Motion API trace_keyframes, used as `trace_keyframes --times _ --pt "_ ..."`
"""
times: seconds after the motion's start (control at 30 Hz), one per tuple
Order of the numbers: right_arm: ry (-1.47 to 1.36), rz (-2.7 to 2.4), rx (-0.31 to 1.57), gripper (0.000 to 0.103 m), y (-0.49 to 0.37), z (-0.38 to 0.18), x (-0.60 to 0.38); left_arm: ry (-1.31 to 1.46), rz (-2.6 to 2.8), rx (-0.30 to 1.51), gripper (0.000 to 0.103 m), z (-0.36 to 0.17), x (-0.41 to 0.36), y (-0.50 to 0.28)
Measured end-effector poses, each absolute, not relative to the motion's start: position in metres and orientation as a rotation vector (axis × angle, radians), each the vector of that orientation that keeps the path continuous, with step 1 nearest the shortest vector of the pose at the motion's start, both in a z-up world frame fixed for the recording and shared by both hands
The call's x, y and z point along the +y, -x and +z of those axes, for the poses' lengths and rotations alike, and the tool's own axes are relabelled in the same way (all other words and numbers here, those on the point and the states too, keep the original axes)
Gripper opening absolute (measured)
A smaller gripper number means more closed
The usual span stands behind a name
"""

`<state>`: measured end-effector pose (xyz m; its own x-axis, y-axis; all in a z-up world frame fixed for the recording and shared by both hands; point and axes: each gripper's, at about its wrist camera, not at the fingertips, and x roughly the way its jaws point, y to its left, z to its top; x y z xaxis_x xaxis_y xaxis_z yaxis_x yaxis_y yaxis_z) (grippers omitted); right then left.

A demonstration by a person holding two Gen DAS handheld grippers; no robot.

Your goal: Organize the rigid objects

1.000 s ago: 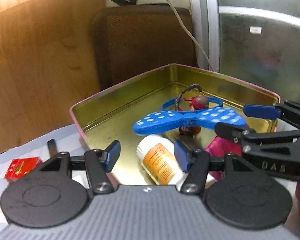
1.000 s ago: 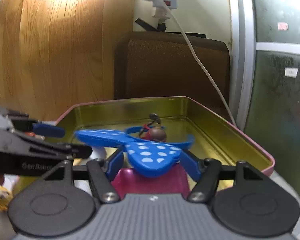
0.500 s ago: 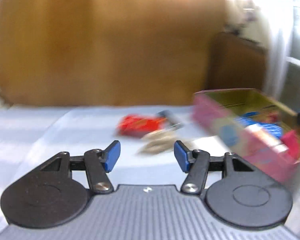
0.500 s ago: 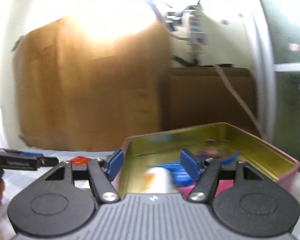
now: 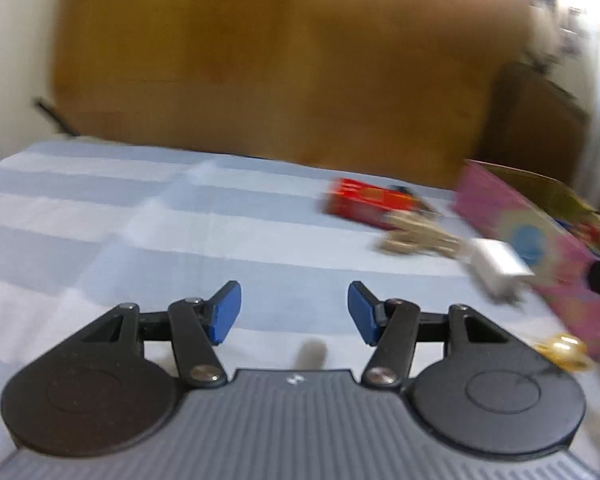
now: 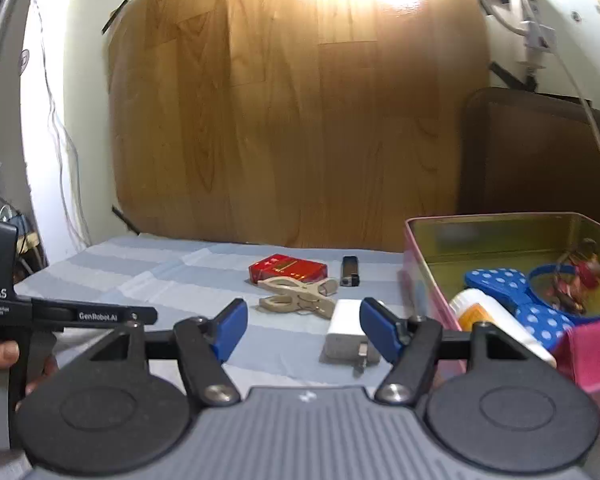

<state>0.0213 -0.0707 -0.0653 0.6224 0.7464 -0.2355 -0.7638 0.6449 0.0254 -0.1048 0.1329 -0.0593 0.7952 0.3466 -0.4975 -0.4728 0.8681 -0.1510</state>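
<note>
While both claws are held apart and empty: left gripper (image 5: 294, 308) over striped cloth (image 5: 140, 240) | right gripper (image 6: 303, 330) by white charger (image 6: 346, 334) | clothespin (image 6: 298, 298), red box (image 6: 287, 268), lighter (image 6: 349, 270) left outside pink tin (image 6: 500, 218)

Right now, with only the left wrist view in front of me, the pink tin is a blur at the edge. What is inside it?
Observer: The right wrist view looks into the pink tin. It holds a white bottle with an orange label, a blue spotted clip and a small figurine.
Operator: What is the dark bit by the red box?
Observer: A black lighter, lying beside the red box without touching it.
Operator: Is the right gripper holding anything?
Observer: No. The right gripper is open and empty. The white charger lies on the cloth just beyond it, close to one finger.
</note>
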Motion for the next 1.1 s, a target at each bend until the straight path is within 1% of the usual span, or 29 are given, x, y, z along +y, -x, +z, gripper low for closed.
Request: trace_keyframes --times 0.27,0.37,0.43,0.6,0.77,1.1 --pt "-0.062 0.664 0.181 0.064 -0.009 -0.075 -0.157 0.225 0.263 0.478 0.062 -0.045 0.034 0.066" --pt "-0.105 0.591 0.188 0.064 -0.005 -0.087 -0.184 0.18 0.246 0.484 0.064 -0.055 0.007 0.061" --pt "-0.131 0.545 0.193 0.064 -0.002 -0.098 -0.196 0.156 0.254 0.473 0.068 -0.06 0.002 0.06" --pt "-0.203 0.492 0.204 0.064 -0.005 -0.108 -0.209 0.117 0.337 0.434 0.071 -0.067 0.002 0.066" --pt "-0.198 0.493 0.19 0.064 -0.005 -0.108 -0.203 0.166 0.369 0.459 0.071 -0.067 0.01 0.066" --pt "-0.174 0.525 0.154 0.067 -0.001 -0.109 -0.192 0.157 0.378 0.451 0.072 -0.067 0.006 0.067"
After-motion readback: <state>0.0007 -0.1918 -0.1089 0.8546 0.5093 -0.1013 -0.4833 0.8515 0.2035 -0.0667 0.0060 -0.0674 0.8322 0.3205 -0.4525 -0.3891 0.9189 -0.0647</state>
